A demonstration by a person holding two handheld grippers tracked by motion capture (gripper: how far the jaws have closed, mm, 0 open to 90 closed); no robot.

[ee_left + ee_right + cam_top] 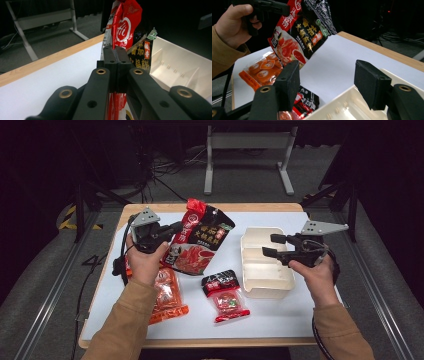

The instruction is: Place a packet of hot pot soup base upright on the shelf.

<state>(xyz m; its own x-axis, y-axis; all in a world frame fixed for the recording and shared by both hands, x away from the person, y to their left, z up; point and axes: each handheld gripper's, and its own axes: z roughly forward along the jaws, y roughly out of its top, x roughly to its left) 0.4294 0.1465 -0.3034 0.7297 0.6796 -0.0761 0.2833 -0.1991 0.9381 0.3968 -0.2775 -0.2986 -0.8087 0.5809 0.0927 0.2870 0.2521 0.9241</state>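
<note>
A large red and black sauce pouch (pixel 201 240) hangs tilted above the white mat, pinched at its left edge by my left gripper (pixel 176 227), which is shut on it. In the left gripper view the jaws meet on the pouch (pixel 125 25) at my left gripper (pixel 115 51). My right gripper (pixel 270 246) hovers open over the right side of a cream divided tray (pixel 265 272), nothing between its pads (pixel 287 82). In the right gripper view the lifted pouch (pixel 299 32) hangs beyond my right gripper (pixel 327 80).
A small red snack packet (pixel 226 296) lies in front of the tray. An orange packet (pixel 167 295) lies under my left forearm. The white mat (pixel 280 315) covers a wooden table; a metal stand (pixel 247 155) is on the floor behind.
</note>
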